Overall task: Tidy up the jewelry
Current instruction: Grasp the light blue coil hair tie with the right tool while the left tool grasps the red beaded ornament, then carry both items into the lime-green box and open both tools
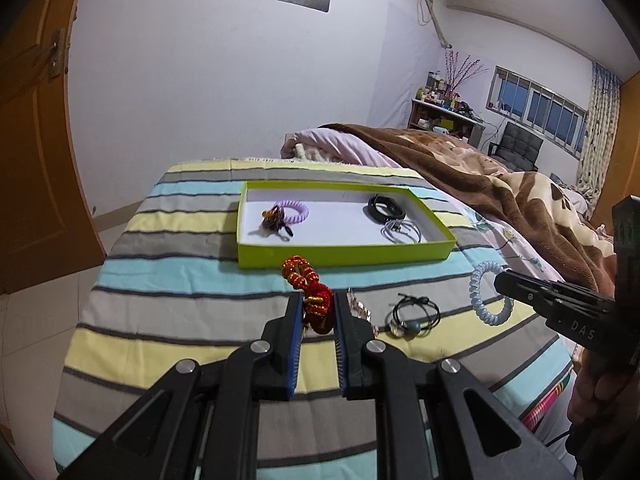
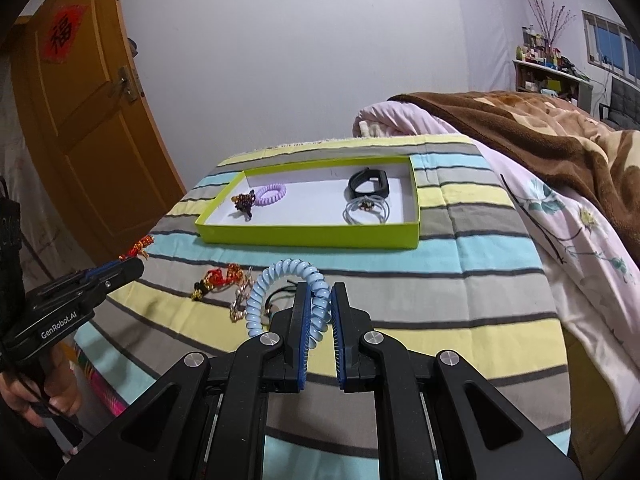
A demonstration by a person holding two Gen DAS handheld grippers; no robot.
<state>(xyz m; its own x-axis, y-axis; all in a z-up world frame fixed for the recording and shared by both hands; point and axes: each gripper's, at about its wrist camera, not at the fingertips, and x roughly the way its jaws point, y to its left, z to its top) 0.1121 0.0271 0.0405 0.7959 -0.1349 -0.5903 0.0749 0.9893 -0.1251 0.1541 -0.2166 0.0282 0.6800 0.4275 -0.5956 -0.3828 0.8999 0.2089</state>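
Note:
My left gripper [image 1: 316, 304] is shut on a red and gold beaded bracelet [image 1: 304, 280], held above the striped cloth just in front of the lime-green tray [image 1: 344, 254]. My right gripper [image 2: 319, 296] is shut on a light blue spiral hair tie [image 2: 280, 276], lifted over the cloth. The tray [image 2: 308, 234] holds a purple spiral tie [image 2: 272, 194], a dark beaded piece [image 2: 244, 202], a black band [image 2: 370, 182] and a grey ring bundle [image 2: 366, 210]. On the cloth lie a second red and gold bracelet [image 2: 218, 278], a gold chain [image 2: 240, 300] and black hair ties [image 1: 414, 312].
The striped cloth [image 2: 460, 280] covers a small table beside a bed with a brown blanket [image 2: 540, 132] on the right. An orange door [image 2: 80, 120] stands at the left. The table's front edge is close under both grippers.

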